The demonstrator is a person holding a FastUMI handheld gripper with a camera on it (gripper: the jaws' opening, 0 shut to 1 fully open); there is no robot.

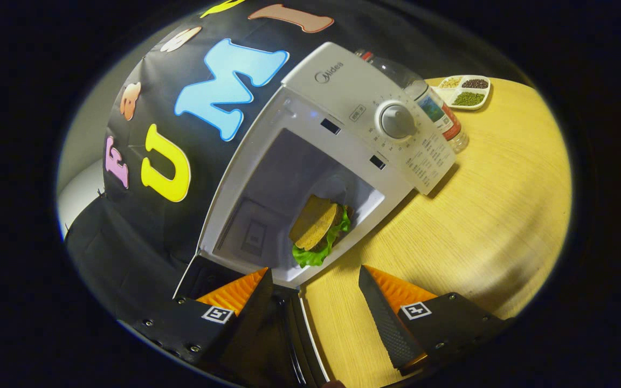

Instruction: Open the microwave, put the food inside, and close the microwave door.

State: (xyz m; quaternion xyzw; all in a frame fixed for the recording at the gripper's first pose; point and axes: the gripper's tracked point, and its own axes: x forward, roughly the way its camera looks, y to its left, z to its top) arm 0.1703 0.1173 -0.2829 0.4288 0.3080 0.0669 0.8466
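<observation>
The gripper [316,280] is hovering with its fingers spread and empty just short of the open microwave [337,102], whose door [294,334] is hanging open below them. Just ahead, the taco [318,226] is sitting inside the cavity near the front lip, long axis running from the opening back into the oven. Swinging the door shut could be catching its overhanging lettuce.

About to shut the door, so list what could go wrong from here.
The taco lies near the front lip of the microwave cavity, lettuce at the edge; the door might catch it. The open gripper straddles the door edge, so a push could slip off. The bottle stands against the microwave; a jolt may tip it.
</observation>
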